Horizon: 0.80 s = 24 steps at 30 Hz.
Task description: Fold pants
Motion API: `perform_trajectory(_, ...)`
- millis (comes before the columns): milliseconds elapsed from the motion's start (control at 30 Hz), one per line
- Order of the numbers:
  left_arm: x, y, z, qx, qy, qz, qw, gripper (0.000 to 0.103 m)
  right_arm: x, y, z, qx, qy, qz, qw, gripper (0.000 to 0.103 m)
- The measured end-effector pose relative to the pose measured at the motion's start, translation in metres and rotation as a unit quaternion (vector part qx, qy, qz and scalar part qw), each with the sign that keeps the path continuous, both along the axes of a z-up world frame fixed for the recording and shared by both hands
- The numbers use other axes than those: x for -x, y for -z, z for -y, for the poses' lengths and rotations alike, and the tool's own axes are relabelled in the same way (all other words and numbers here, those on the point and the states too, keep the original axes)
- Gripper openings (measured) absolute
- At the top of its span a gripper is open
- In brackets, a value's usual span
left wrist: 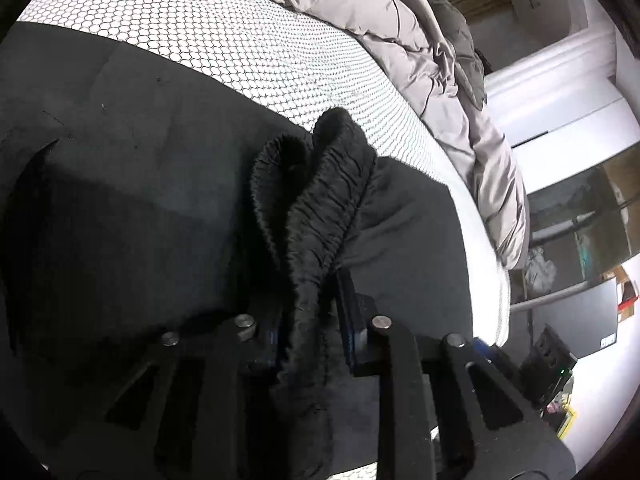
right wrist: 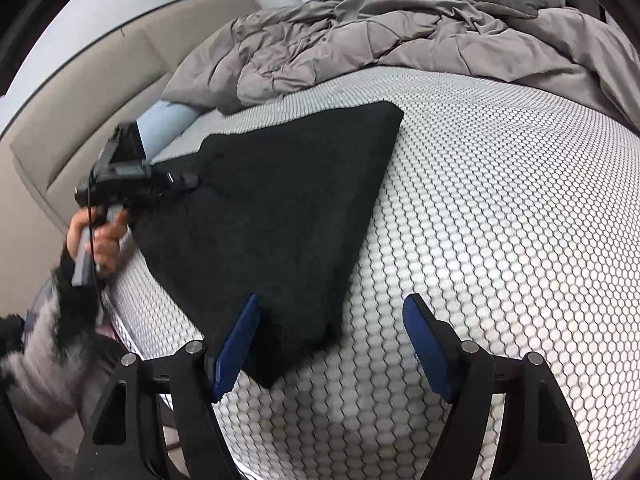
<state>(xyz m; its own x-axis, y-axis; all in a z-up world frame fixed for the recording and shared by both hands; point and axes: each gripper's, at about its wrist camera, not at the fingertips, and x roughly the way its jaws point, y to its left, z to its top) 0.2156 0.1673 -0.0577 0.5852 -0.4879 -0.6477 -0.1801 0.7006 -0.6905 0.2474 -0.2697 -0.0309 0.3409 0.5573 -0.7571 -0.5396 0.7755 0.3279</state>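
The black pants [right wrist: 272, 216] lie flat on the mattress [right wrist: 500, 240], folded into a broad dark shape whose far corner points toward the grey duvet [right wrist: 400, 40] bunched at the back of the bed. The near corner of the pants sits just between the fingers of the right gripper [right wrist: 328, 344], whose blue pads [right wrist: 236, 344] stand wide apart, with nothing held.

In the left wrist view, the left gripper [left wrist: 310, 320] is clamped on the ribbed elastic waistband [left wrist: 320, 184], which bunches up in a gathered fold above the fingers. The rest of the pants spreads out dark beneath it.

From the right wrist view, a hand [right wrist: 96, 240] holds the left gripper's handle at the pants' left edge, by the beige headboard [right wrist: 80, 120].
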Motion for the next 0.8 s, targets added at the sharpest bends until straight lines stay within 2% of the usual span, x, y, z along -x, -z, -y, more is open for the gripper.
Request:
perform_trajectory(133,0.008,-0.03,0.004,-0.001,-0.003,0.055,0.9985,0.012,0.0,0.0,-0.01,0.012,-0.016,0.003,1.0,0.075)
perform_trajectory(200,0.01,-0.04,0.003,-0.019,-0.002,0.071,0.9973,0.012,0.002,-0.001,-0.011,0.014,-0.025,0.009,1.0,0.076)
perform_trajectory(267,0.004,-0.032,-0.001,-0.062,-0.018,0.034,0.9973,0.019,0.004,-0.001,-0.008,0.018,-0.022,0.01,1.0,0.077)
perform_trajectory(300,0.0,-0.02,-0.004,-0.079,-0.031,-0.002,0.9964,0.022,0.003,0.001,-0.006,0.021,-0.019,0.008,1.0,0.078)
perform_trajectory(333,-0.005,-0.007,-0.006,-0.078,-0.034,-0.039,0.9956,0.027,0.002,0.003,-0.003,0.022,-0.016,0.004,1.0,0.078)
perform_trajectory(367,-0.005,-0.003,-0.008,-0.061,-0.039,-0.04,0.9966,0.028,0.0,0.004,-0.001,0.021,-0.013,-0.001,1.0,0.078)
perform_trajectory(400,-0.003,-0.006,-0.01,-0.047,-0.048,-0.033,0.9972,0.029,-0.002,0.006,0.002,0.02,-0.009,-0.006,1.0,0.078)
perform_trajectory(433,0.002,-0.014,-0.009,-0.05,-0.055,-0.029,0.9968,0.036,-0.003,0.006,0.005,0.018,-0.005,-0.008,1.0,0.078)
perform_trajectory(467,0.01,-0.025,-0.006,-0.065,-0.063,-0.016,0.9958,0.046,-0.002,0.004,0.008,0.016,-0.002,-0.006,1.0,0.078)
perform_trajectory(533,0.026,-0.043,0.003,-0.085,-0.071,0.022,0.9936,0.058,0.001,-0.001,0.01,0.009,-0.004,0.001,1.0,0.078)
perform_trajectory(633,0.046,-0.062,0.034,-0.128,-0.061,0.053,0.9886,0.066,0.017,-0.007,0.005,0.008,-0.016,0.017,1.0,0.078)
perform_trajectory(700,0.05,-0.069,0.068,-0.171,-0.035,0.075,0.9818,0.075,0.029,-0.006,-0.002,0.012,-0.007,0.02,1.0,0.078)
perform_trajectory(800,0.058,-0.078,0.109,-0.239,0.002,0.106,0.9653,0.076,0.045,0.004,-0.023,0.025,0.005,0.022,0.999,0.079)
